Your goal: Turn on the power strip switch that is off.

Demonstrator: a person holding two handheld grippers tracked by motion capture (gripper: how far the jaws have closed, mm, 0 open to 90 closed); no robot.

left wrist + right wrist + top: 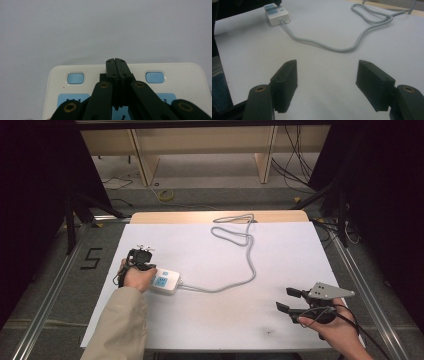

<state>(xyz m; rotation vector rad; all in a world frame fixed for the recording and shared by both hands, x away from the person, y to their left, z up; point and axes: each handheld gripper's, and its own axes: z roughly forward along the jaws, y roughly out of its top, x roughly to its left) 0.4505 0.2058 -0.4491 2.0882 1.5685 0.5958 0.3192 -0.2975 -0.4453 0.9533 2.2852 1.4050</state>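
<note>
A white power strip [165, 282] with blue buttons lies at the left of the white sheet [210, 320]. Its grey cable [250, 265] winds toward the back edge. My left gripper [149, 267] is shut, and a hand holds it over the strip's left end. In the left gripper view the closed tips [116, 62] sit above the strip's top [180, 75], between two small blue buttons, with nothing between them. My right gripper [284, 299] stands open low over the sheet at the front right, pointing left. Its jaws [328, 80] are empty, with the strip [275, 15] and cable [342, 48] far ahead.
The sheet covers a wooden table whose bare edge [200, 216] shows at the back. Dark stands [70, 220] flank the table on both sides. Loose cables [295, 165] lie on the floor behind, and a black "5" mark [91, 258] is on the floor at left.
</note>
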